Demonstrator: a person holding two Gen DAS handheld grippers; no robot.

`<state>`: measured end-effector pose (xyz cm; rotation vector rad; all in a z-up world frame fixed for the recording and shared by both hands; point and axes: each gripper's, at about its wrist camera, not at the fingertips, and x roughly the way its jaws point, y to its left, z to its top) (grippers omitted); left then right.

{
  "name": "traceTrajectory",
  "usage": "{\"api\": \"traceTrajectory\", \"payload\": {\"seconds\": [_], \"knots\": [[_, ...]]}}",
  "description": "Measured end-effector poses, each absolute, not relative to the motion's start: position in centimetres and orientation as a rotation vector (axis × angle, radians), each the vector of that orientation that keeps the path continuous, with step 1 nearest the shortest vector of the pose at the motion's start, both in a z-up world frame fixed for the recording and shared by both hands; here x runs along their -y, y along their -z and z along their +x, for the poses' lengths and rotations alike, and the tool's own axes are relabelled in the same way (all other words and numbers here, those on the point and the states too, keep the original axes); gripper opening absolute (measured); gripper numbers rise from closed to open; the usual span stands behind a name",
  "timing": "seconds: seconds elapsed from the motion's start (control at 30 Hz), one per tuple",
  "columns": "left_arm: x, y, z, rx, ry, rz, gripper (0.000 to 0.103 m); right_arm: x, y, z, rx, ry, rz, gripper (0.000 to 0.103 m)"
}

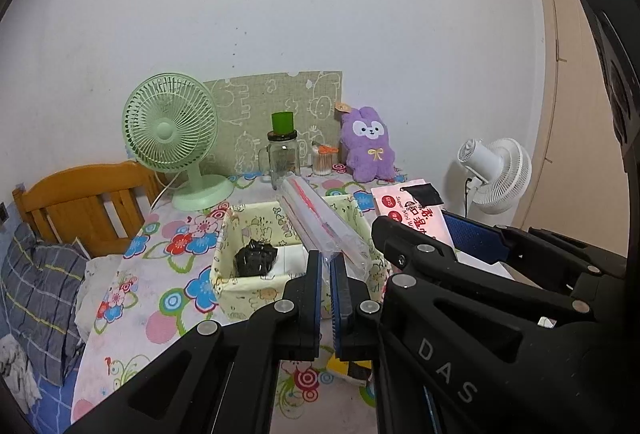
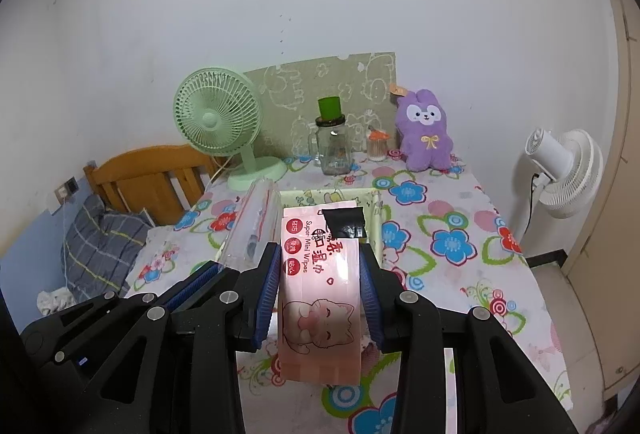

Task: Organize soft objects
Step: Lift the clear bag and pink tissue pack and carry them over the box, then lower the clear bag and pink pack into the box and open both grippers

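Wipes (image 2: 320, 286) sit tight between the two blue pads of the right gripper (image 2: 320, 286). The pack is pink, with a cat drawn on it and a black patch near its far end. It is held up in the air, above the table (image 2: 460, 202).

The left gripper (image 1: 327, 286) is shut on a clear bag (image 1: 320, 218). The bag is long and thin, with a red strip along it. It sticks out from the pads and points up over the box (image 1: 224, 270). Its near end is pinched between the pads.

The two grippers are side by side, close together. In the left view, the right gripper (image 1: 436, 234) shows on the right with the pink pack (image 1: 408, 210).

The box is soft and yellow, with small drawings on it. It stands on the flowered table, just under the held things. A black lump (image 1: 256, 258) lies inside it.

At the back of the table stand a green fan (image 1: 172, 130), a glass jar (image 1: 282, 158) with a green cup (image 1: 282, 122) on top, and a purple plush (image 1: 370, 146). The plush sits upright, near the wall. A white fan (image 1: 496, 170) stands past the table on the right. A wooden bed end (image 1: 80, 202) and a grey pillow (image 1: 40, 298) are on the left.
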<state>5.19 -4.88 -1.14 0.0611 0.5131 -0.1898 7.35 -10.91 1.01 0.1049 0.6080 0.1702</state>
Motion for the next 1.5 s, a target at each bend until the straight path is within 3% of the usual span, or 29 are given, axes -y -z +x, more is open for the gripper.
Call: {"api": "traceTrajectory", "payload": {"seconds": [1.27, 1.3, 1.4, 1.5], "knots": [[3.1, 4.0, 14.4, -0.623, 0.178, 0.032, 0.000, 8.9, 2.5, 17.2, -0.725, -0.160, 0.111, 0.041], [3.1, 4.1, 14.6, -0.631, 0.173, 0.031, 0.001, 8.9, 2.6, 17.4, -0.730, -0.158, 0.111, 0.041], [2.9, 4.5, 15.2, -0.643, 0.143, 0.042, 0.025, 8.9, 3.0, 17.9, -0.740, -0.153, 0.106, 0.041], [2.5, 4.8, 15.9, -0.658, 0.141, 0.030, 0.031, 8.7, 3.3, 18.4, -0.748, -0.162, 0.107, 0.041]]}}
